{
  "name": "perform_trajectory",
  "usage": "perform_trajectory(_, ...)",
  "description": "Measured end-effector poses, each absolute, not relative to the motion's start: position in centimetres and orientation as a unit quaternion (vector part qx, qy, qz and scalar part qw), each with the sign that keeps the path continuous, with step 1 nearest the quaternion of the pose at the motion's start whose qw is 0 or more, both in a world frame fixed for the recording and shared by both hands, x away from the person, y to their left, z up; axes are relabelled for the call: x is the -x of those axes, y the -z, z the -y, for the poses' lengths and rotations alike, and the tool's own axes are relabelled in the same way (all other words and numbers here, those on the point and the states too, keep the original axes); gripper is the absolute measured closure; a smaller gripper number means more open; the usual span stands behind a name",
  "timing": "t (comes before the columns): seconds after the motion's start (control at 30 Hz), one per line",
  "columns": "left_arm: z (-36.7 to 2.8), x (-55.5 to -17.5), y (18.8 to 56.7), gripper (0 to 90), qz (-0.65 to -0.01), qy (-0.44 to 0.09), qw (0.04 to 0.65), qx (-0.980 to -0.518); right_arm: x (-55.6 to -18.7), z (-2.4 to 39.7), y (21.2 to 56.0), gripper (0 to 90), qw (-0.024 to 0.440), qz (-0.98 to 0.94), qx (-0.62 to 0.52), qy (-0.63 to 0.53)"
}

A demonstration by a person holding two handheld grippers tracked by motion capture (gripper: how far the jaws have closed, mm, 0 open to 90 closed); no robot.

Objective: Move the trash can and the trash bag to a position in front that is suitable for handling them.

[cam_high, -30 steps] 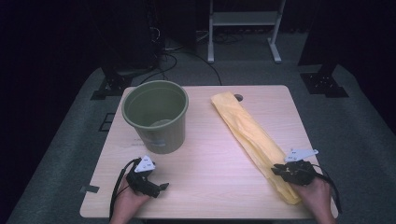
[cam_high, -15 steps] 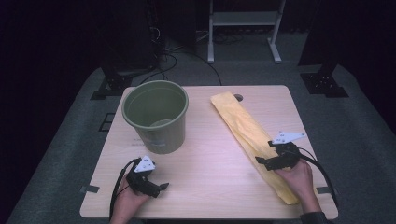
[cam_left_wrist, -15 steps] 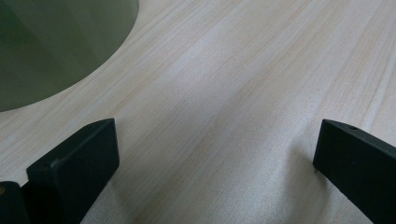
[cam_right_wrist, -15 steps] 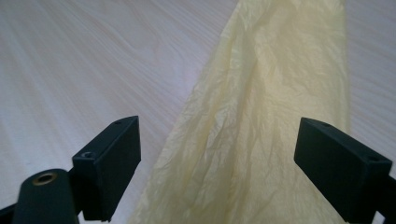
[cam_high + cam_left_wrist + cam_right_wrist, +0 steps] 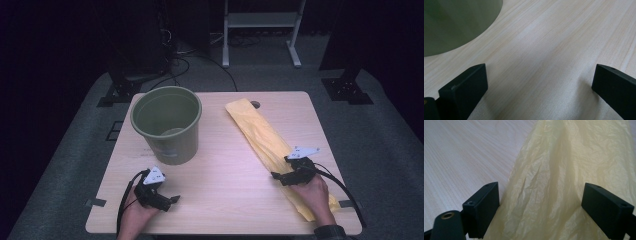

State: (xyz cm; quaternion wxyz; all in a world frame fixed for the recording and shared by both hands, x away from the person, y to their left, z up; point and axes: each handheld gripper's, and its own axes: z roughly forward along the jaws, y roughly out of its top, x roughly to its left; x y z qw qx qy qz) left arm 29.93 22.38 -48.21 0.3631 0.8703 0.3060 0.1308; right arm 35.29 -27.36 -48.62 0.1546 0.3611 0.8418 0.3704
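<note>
Since the earlier frames the right gripper (image 5: 276,176) has slid up along the long, crinkled pale-yellow plastic bag (image 5: 260,132) toward its middle, and its jaws have just been opening: in the right gripper view they stand wide apart with the bag's wrinkled film (image 5: 554,182) lying between them, neither pad pressing on it. Meanwhile the left gripper (image 5: 172,200) has kept its place near the front left of the light wooden table (image 5: 225,165), its jaws spread with only bare wood between them. Part of the bag's near end is hidden under the right hand (image 5: 312,192) and forearm, so its exact outline there is hard to make out; the bag's opening cannot be told from any view. Only a cut-off slice of wall shows of the round olive-green plastic bucket (image 5: 454,22) in the left gripper view, and the room beyond the table is too dark to read. Counted: one bag, one bucket (image 5: 166,122), two grippers. Running diagonally, the bag reaches from the far middle of the table to the near right corner, close to the front edge. Upright at the far left stands the bucket, well apart from the bag, with a broad strip of bare tabletop between them.
</note>
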Motion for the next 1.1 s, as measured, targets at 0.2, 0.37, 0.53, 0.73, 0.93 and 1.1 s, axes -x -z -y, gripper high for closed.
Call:
perform_trajectory(0.2, -22.9, -29.7, 47.0, 0.0, -0.314, -0.126, 0.38, -0.861, -35.3, 27.4, 48.6, 12.1, 0.154, -0.841, -0.365, -0.37)
perform_trajectory(0.37, -23.3, -29.8, 45.7, 0.0, -0.322, -0.122, 0.391, -0.854, -35.3, 27.4, 48.6, 12.2, 0.154, -0.841, -0.364, -0.37)
perform_trajectory(0.53, -23.6, -30.0, 44.5, 0.0, -0.327, -0.119, 0.404, -0.846, -35.3, 27.4, 48.6, 12.3, 0.154, -0.841, -0.364, -0.37)
perform_trajectory(0.73, -23.8, -30.3, 42.7, 0.0, -0.337, -0.114, 0.414, -0.838, -35.3, 27.4, 48.6, 12.5, 0.155, -0.841, -0.364, -0.37)
perform_trajectory(0.93, -23.9, -30.6, 41.1, 0.0, -0.339, -0.116, 0.416, -0.836, -35.3, 27.4, 48.6, 12.5, 0.154, -0.84, -0.365, -0.37)
perform_trajectory(1.1, -24.2, -30.9, 39.3, 0.0, -0.334, -0.119, 0.421, -0.835, -35.3, 27.4, 48.6, 12.5, 0.154, -0.84, -0.365, -0.37)
